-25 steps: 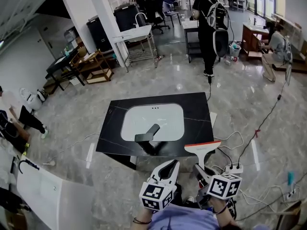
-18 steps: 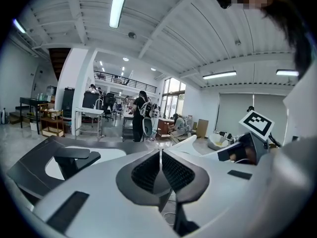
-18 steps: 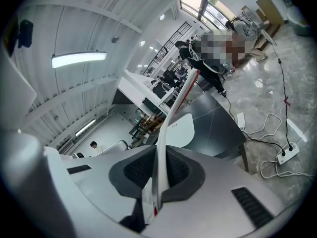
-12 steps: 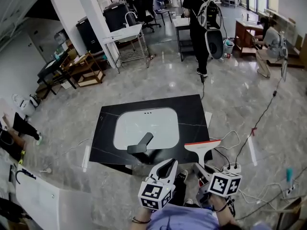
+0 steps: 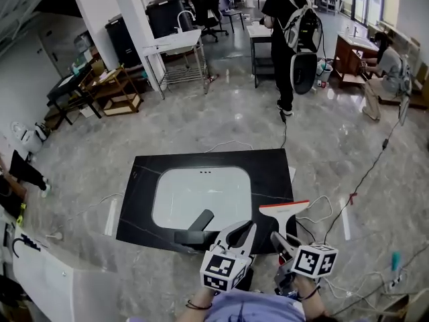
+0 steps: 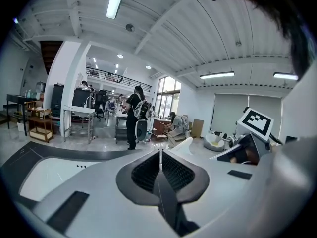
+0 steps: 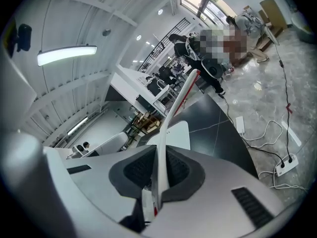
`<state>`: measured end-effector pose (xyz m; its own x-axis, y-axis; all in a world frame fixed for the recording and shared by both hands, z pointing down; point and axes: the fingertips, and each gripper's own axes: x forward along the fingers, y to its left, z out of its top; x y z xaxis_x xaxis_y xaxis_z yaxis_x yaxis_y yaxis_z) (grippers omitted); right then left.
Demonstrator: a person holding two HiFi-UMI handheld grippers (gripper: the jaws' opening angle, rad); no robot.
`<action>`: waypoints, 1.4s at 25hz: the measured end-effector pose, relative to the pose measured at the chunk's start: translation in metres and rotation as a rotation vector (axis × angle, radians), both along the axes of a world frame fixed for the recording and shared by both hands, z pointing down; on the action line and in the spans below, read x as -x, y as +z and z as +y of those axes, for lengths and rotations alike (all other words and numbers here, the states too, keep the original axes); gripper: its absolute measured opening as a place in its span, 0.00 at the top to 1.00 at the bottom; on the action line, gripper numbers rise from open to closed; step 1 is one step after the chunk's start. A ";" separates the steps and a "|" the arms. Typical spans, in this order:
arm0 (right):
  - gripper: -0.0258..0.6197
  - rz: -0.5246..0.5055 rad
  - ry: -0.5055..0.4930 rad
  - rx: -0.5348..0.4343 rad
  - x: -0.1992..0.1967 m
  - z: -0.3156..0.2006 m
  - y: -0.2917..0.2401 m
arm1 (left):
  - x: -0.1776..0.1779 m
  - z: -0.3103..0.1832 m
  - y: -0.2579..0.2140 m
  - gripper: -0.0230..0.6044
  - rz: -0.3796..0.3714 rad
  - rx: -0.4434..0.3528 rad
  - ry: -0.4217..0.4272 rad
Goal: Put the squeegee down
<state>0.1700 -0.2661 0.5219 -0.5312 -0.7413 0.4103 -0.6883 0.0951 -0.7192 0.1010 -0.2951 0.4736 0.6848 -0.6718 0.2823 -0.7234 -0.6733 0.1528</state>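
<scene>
In the head view the squeegee (image 5: 284,212), with a white handle and a red-edged blade, stands upright over the near right corner of the black counter (image 5: 271,173). My right gripper (image 5: 282,241) is shut on its handle. The right gripper view shows the handle (image 7: 172,117) running up from between the closed jaws of the right gripper (image 7: 160,158). My left gripper (image 5: 246,231) hovers beside it to the left, just in front of the counter's near edge, shut with nothing in it. Its jaws meet in the left gripper view (image 6: 160,155).
A white sink basin (image 5: 201,192) is set in the counter, with a black faucet (image 5: 194,229) at its near edge. Cables and a power strip (image 5: 345,221) lie on the floor to the right. A person with a backpack (image 5: 289,32) stands beyond; carts and shelves (image 5: 175,52) line the back.
Both grippers have come forward to the counter, which now lies closer in the head view. The squeegee's blade now hangs over the counter's near right corner.
</scene>
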 end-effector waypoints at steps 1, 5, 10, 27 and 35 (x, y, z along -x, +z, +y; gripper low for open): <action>0.90 0.001 0.001 0.004 -0.002 -0.009 0.003 | -0.001 -0.008 0.002 0.92 0.001 0.003 0.002; 0.90 0.008 0.014 0.023 -0.019 -0.044 0.012 | -0.008 -0.034 0.007 0.92 0.007 0.015 0.009; 0.90 -0.005 0.007 0.041 -0.029 -0.092 0.023 | -0.013 -0.066 0.009 0.92 0.009 0.015 0.019; 0.90 -0.147 -0.058 0.176 -0.012 -0.247 0.113 | -0.003 -0.118 0.038 0.92 -0.011 0.076 0.043; 0.90 -0.127 -0.070 0.244 -0.013 -0.277 0.147 | 0.003 -0.134 0.047 0.92 -0.016 0.089 0.033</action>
<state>0.1826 -0.5430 0.6685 -0.6363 -0.5885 0.4988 -0.5890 -0.0468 -0.8067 0.0982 -0.4287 0.5206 0.7008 -0.6209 0.3511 -0.7042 -0.6809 0.2013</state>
